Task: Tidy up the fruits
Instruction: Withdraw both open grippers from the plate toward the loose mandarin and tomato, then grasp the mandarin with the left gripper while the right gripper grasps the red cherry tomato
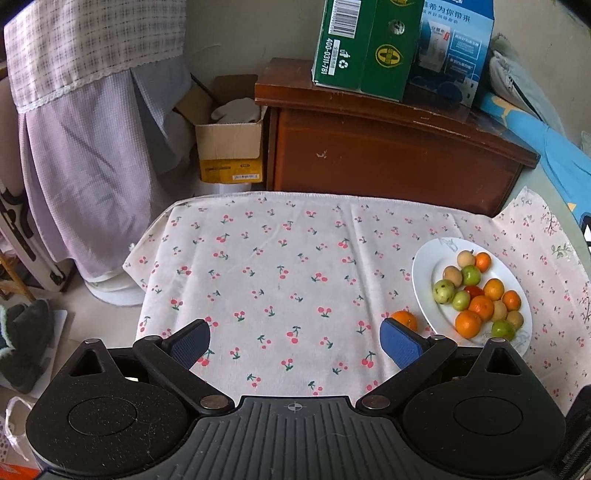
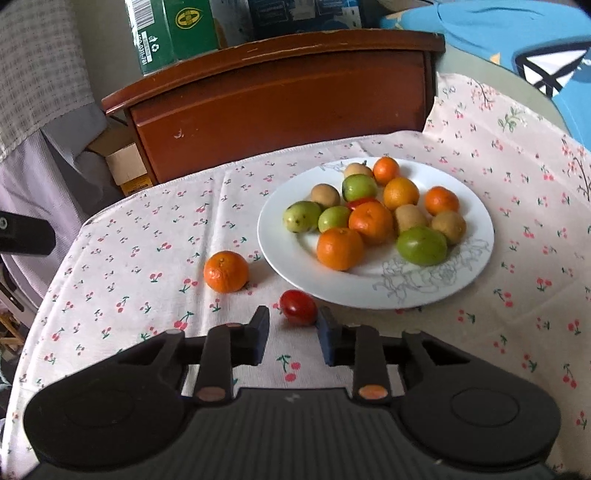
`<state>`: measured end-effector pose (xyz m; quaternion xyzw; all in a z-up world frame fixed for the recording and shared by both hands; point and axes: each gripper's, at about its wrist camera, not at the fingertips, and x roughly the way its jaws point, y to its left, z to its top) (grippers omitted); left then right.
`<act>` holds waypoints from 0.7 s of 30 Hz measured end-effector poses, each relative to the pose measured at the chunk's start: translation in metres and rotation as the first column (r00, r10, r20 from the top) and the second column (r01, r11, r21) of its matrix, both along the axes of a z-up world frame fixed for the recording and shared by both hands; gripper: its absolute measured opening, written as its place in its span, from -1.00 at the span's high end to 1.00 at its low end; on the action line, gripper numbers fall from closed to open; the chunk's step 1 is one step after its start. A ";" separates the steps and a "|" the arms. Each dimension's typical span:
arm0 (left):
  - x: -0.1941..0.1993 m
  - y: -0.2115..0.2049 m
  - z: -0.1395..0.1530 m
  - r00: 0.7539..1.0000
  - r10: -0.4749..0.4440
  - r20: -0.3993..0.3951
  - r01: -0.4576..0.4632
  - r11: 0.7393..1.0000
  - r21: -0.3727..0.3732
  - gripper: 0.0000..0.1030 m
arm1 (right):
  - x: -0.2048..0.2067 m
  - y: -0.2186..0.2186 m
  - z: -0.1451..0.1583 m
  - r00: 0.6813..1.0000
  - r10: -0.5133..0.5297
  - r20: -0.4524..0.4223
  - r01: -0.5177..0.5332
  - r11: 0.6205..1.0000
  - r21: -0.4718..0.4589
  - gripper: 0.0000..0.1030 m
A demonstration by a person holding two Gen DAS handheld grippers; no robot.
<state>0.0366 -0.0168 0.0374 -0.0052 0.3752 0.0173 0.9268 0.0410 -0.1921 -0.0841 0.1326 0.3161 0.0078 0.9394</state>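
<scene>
Setting: cluttered room; a cherry-print tablecloth (image 2: 155,258) covers the table; a brown wooden cabinet (image 2: 280,96) stands behind it at twelve o'clock, with a green carton (image 2: 173,33) on top

Cherry tomato (image 2: 298,307): small, red, glossy; lies on the cloth just off the plate's rim, at seven o'clock from the plate; it sits in front of the right gripper's fingertips, close to the right-hand pad; whether that pad touches it cannot be told

Right gripper (image 2: 293,334): jaws narrow but not pressed together; a strip of cloth shows between the pads; nothing is held

Loose mandarin (image 2: 226,271): orange, on the cloth at ten o'clock from the tomato, near the plate's left edge but apart from it

Plate (image 2: 284,254): white with a grey flower sketch; holds a mixed heap of mandarins, green fruits, tan fruits and one more red tomato half buried in the middle

Left gripper (image 1: 295,343): jaws spread wide over bare cloth, empty; the loose mandarin shows just behind its right-hand finger

Likely step: picking up the tomato to sort it; most of the fruit is still mixed, so the task looks barely begun

Risks: the tomato is round and slick, so a pad nudging it off-centre could roll it toward the table edge; a hard squeeze could burst its soft skin; the jaws may need widening first, or they will push it away rather than straddle it; a forward shove could knock the plate
</scene>
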 end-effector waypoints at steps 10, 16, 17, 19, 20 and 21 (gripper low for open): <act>0.005 -0.009 -0.012 0.998 -0.051 -0.033 0.051 0.998 0.020 -0.93 | 0.002 0.005 0.001 1.000 0.019 0.003 -0.019 0.999 -0.029 0.58; 0.007 -0.015 -0.018 0.995 -0.098 -0.020 0.098 0.995 0.014 -0.93 | -0.015 0.001 0.011 0.999 0.038 -0.012 -0.038 0.999 -0.018 0.59; 0.007 -0.017 -0.020 0.994 -0.109 -0.017 0.109 0.994 0.012 -0.93 | -0.017 -0.002 0.013 0.999 0.035 -0.018 -0.035 0.999 -0.011 0.59; 0.008 -0.019 -0.024 0.992 -0.126 -0.016 0.127 0.992 0.014 -0.93 | -0.023 -0.010 0.019 0.999 0.021 -0.031 -0.021 1.000 0.007 0.59; 0.008 -0.021 -0.026 0.991 -0.135 -0.016 0.135 0.991 0.013 -0.93 | -0.025 -0.014 0.022 0.999 0.015 -0.036 -0.014 1.000 0.020 0.59; 0.009 -0.023 -0.028 0.989 -0.144 -0.016 0.144 0.989 0.009 -0.93 | -0.027 -0.019 0.026 0.999 0.009 -0.041 -0.008 0.999 0.036 0.59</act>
